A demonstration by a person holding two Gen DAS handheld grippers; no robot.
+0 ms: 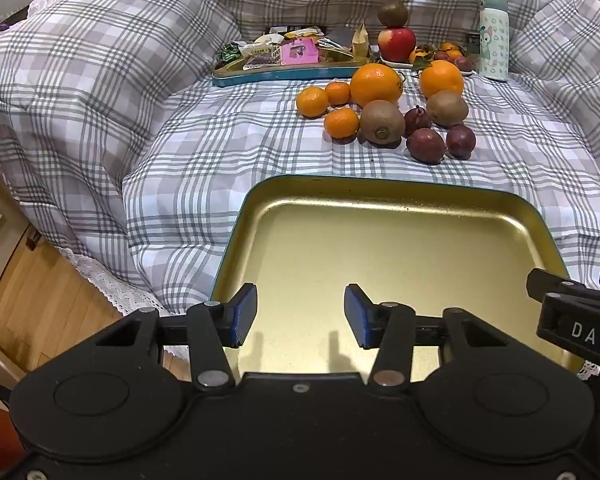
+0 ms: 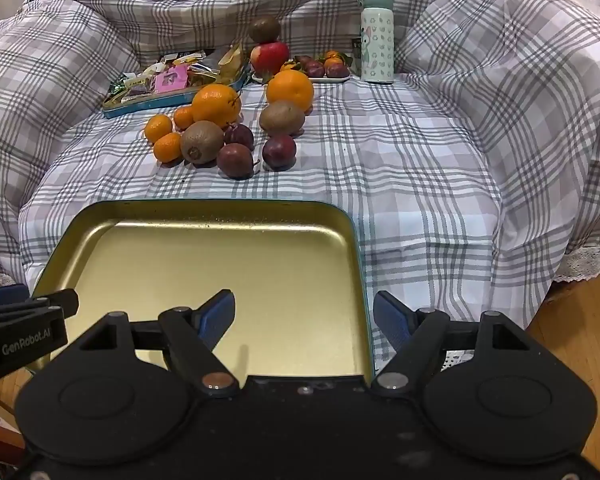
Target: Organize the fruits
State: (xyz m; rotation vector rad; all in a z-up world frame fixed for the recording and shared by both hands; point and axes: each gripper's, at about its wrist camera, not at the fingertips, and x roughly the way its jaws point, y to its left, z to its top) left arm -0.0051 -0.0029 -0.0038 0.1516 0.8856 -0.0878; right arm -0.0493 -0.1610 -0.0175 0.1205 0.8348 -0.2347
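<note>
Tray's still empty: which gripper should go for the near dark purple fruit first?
Right, probably. Both grippers are open over the tray, but in the right wrist view the dark purple fruit lies nearly straight ahead of the right gripper; from the left gripper it sits off to the right.

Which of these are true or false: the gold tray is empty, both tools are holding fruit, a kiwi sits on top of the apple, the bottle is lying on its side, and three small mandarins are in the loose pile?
1. The gold tray is empty. True.
2. Both tools hold fruit. False: the left tool and the right tool are open over the tray with nothing between their fingers.
3. A kiwi sits on top of the red apple. True.
4. The bottle lies on its side. False: it stands upright on the plaid cloth.
5. Three small mandarins are in the loose pile. True.
</note>
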